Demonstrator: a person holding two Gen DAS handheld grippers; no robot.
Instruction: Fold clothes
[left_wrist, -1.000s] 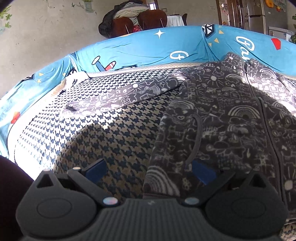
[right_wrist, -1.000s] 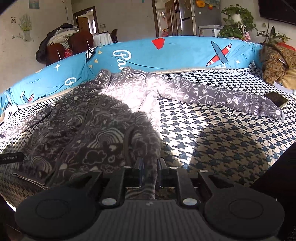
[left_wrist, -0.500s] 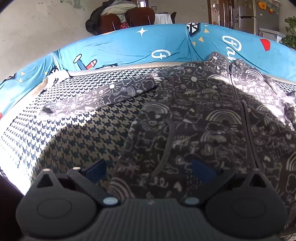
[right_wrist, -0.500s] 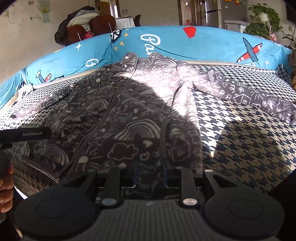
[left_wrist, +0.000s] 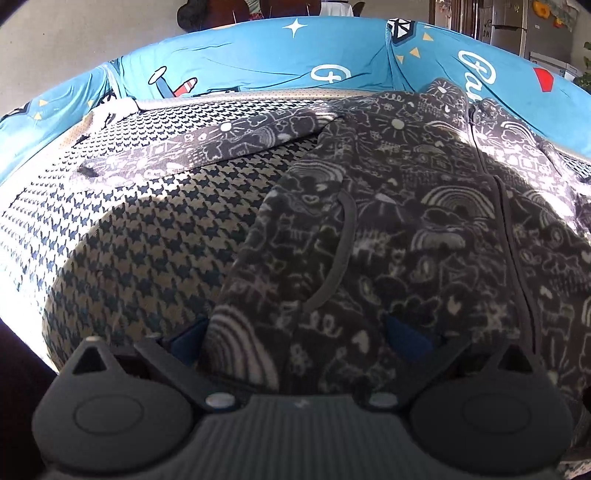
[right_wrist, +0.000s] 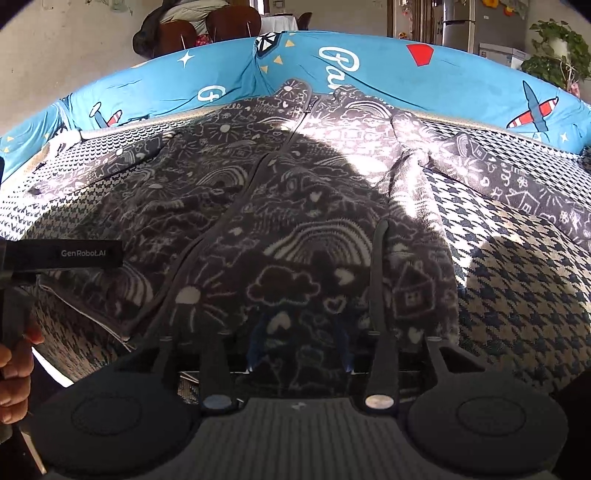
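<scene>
On the houndstooth sofa seat (left_wrist: 140, 236) my grey doodle-print jacket (right_wrist: 295, 221) lies flat, sleeves out. Left gripper (left_wrist: 295, 332) stands wide over its hem; right gripper (right_wrist: 299, 347) is opening, fabric between the pads.

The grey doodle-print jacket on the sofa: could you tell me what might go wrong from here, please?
1. The right gripper is opening with the jacket hem between its fingers; the fleece may cling and drag as it withdraws.
2. The left gripper is open astride the hem; closing may pinch only one layer.
3. Both sleeves lie spread, so folding now could bunch them.
</scene>
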